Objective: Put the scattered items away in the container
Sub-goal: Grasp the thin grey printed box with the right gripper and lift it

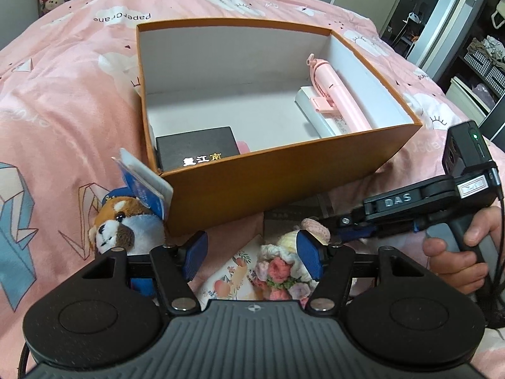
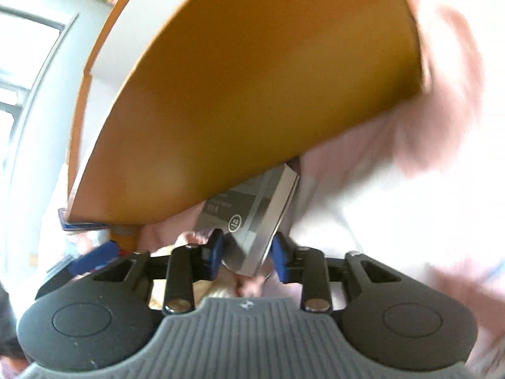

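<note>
An open orange box (image 1: 284, 170) stands on the pink bed. Inside lie a black box (image 1: 195, 150), a pink stick-shaped gadget (image 1: 334, 94) and a white flat box (image 1: 318, 113). My left gripper (image 1: 252, 259) is open above a crocheted flower bouquet (image 1: 281, 268) and a fruit-print card (image 1: 233, 271). A fox plush (image 1: 126, 224) with a blue tag lies to its left. In the right wrist view my right gripper (image 2: 249, 257) straddles a grey box (image 2: 252, 221) beside the orange box (image 2: 252, 94); the pads sit close to its sides, and contact is unclear in the blur.
The pink quilt (image 1: 63, 94) covers the whole bed. The right gripper's handle and the hand on it (image 1: 442, 218) are to the right of the orange box. Shelves and a door stand at the far right.
</note>
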`<state>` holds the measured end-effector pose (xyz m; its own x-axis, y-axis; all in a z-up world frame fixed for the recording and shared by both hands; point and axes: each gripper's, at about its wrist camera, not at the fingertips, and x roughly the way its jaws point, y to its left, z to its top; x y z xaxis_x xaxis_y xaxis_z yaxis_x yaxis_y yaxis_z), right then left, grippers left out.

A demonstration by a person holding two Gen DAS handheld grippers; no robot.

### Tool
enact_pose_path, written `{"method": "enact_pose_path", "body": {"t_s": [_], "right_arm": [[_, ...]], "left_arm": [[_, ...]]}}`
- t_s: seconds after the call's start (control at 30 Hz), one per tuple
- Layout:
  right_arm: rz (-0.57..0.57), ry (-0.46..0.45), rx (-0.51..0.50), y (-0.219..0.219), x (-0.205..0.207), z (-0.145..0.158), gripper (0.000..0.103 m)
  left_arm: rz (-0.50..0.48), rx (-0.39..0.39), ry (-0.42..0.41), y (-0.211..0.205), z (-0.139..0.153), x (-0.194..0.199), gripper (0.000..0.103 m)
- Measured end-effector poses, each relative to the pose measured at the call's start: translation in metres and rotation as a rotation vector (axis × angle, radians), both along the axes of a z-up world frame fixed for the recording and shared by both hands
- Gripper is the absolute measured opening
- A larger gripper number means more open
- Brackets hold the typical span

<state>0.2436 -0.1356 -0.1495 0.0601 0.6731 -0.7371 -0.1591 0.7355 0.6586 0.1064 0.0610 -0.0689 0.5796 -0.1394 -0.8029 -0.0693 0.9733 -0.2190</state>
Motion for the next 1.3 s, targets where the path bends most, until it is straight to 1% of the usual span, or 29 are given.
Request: {"method": "enact_pose_path", "body": {"t_s": [0.03,0.07,0.2,0.3,0.33,0.4,0.53,0.57,0.63,0.7,0.77,0.83,0.93,1.0,1.1,1.2,1.23,1.27,1.3], "right_arm": [[-0.004,0.014,0.011,-0.002,-0.004,0.001,0.031],[-0.003,0.009,0.01,-0.003,-0.009,0.005,0.03],[0.001,-0.069,-0.037,0.0,-0.023,0.028,0.029],[-0.011,-0.121,-0.094,-0.005,-0.031,0.041,0.026],[-0.015,-0.134,-0.112,-0.001,-0.026,0.046,0.024],[-0.021,-0.149,-0.142,-0.014,-0.03,0.045,0.022],[-0.023,-0.122,-0.172,-0.021,-0.037,0.041,0.024],[-0.027,-0.112,-0.17,-0.022,-0.037,0.039,0.027],[-0.039,-0.108,-0.179,-0.023,-0.037,0.038,0.027],[-0.045,-0.115,-0.177,-0.022,-0.036,0.04,0.031],[-0.045,-0.109,-0.162,-0.023,-0.033,0.038,0.041],[-0.049,-0.096,-0.166,-0.018,-0.035,0.031,0.043],[-0.067,-0.053,-0.184,-0.045,-0.024,0.017,0.049],[-0.076,-0.017,-0.161,-0.055,-0.015,0.006,0.049],[-0.079,0.004,-0.116,-0.053,-0.006,-0.005,0.054],[-0.064,0.005,-0.081,-0.047,0.0,-0.013,0.062],[-0.049,0.0,-0.076,-0.044,0.001,-0.015,0.067],[-0.028,-0.008,-0.07,-0.04,0.001,-0.016,0.074],[-0.011,-0.013,-0.061,-0.037,0.001,-0.016,0.078]], "left_arm": [[0.001,-0.001,-0.001,0.0,0.001,-0.002,0.073],[0.001,-0.002,0.0,0.0,0.003,-0.004,0.073],[-0.013,-0.004,0.005,-0.002,0.006,-0.012,0.073],[-0.02,-0.01,0.007,-0.003,0.009,-0.018,0.073],[-0.02,-0.017,0.006,-0.003,0.01,-0.02,0.073],[-0.029,-0.041,-0.005,-0.003,0.013,-0.022,0.073],[-0.108,-0.085,-0.043,-0.013,0.024,-0.023,0.073],[-0.133,-0.091,-0.046,-0.018,0.026,-0.023,0.073],[-0.184,-0.113,-0.044,-0.026,0.03,-0.021,0.073],[-0.229,-0.113,-0.041,-0.037,0.032,-0.02,0.073],[-0.26,-0.091,-0.032,-0.048,0.031,-0.02,0.073],[-0.294,-0.081,-0.017,-0.058,0.029,-0.018,0.073],[-0.337,-0.064,0.002,-0.071,0.024,-0.018,0.073],[-0.355,-0.057,0.016,-0.077,0.021,-0.017,0.073],[-0.37,-0.052,0.041,-0.082,0.017,-0.015,0.073],[-0.374,-0.049,0.056,-0.085,0.014,-0.013,0.073],[-0.373,-0.05,0.06,-0.085,0.014,-0.012,0.073],[-0.371,-0.051,0.064,-0.086,0.014,-0.013,0.073],[-0.368,-0.051,0.066,-0.086,0.014,-0.012,0.073]]}}
